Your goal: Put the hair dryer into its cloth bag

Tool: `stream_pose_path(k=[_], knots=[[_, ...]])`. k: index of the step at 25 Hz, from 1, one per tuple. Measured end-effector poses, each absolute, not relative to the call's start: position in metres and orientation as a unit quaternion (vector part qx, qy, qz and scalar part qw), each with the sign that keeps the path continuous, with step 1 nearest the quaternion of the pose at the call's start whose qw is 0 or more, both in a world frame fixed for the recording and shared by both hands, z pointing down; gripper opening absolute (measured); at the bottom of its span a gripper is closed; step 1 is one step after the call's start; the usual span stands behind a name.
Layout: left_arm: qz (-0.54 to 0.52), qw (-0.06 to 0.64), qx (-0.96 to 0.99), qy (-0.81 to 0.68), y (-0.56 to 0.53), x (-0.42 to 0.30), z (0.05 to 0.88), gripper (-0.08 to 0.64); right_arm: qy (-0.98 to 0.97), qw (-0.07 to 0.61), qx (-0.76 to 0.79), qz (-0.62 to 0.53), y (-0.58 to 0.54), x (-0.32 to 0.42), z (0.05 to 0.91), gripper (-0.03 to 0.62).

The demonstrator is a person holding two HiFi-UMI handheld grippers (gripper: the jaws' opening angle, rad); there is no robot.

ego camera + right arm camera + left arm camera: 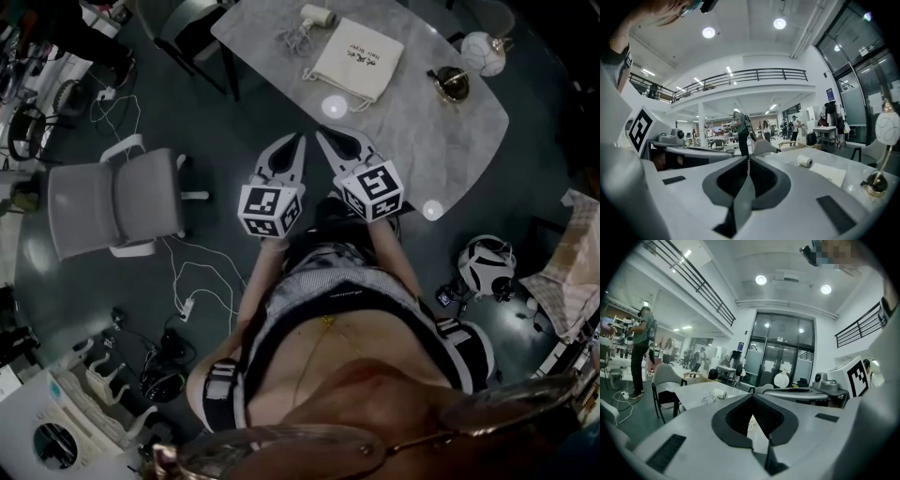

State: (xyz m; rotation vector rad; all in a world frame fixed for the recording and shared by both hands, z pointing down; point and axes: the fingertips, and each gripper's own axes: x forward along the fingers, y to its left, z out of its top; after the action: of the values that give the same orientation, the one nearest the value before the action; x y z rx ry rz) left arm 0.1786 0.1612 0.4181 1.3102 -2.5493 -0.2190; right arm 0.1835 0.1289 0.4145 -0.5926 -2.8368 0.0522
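Note:
A white hair dryer [319, 16] lies at the far side of the grey marble table [422, 122], its coiled cord [293, 37] beside it. A cream cloth bag [358, 60] lies flat just nearer, drawstrings trailing off its left corner. My left gripper [301, 138] and right gripper [320, 135] are held side by side in the air before the table's near edge, both shut and empty, tips nearly touching. From the left gripper view the dryer [720, 393] shows small on the table; from the right gripper view the dryer [804, 161] and bag [828, 174] lie ahead to the right.
A brass stand with a white globe [485, 52] and a dark round base [451, 84] sit on the table's right end. A grey office chair [112, 202] stands to the left, cables [192, 281] on the floor. A black-and-white helmet [486, 264] lies at the right. People stand in the background.

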Motion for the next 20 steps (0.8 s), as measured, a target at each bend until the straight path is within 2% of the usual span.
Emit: stream_pose_path(k=[11,20], knots=[[-0.07,0.143,0.448,-0.879,0.111,0.129,0.417,-0.008,-0.969,0.11,-0.22,0.026,0.079,0.13,0.409,0.071],[-0.049,0.151,0.466,-0.871,0.073,0.12,0.419,-0.008,-0.973,0.111,-0.197,0.043,0.044,0.123,0.412,0.071]])
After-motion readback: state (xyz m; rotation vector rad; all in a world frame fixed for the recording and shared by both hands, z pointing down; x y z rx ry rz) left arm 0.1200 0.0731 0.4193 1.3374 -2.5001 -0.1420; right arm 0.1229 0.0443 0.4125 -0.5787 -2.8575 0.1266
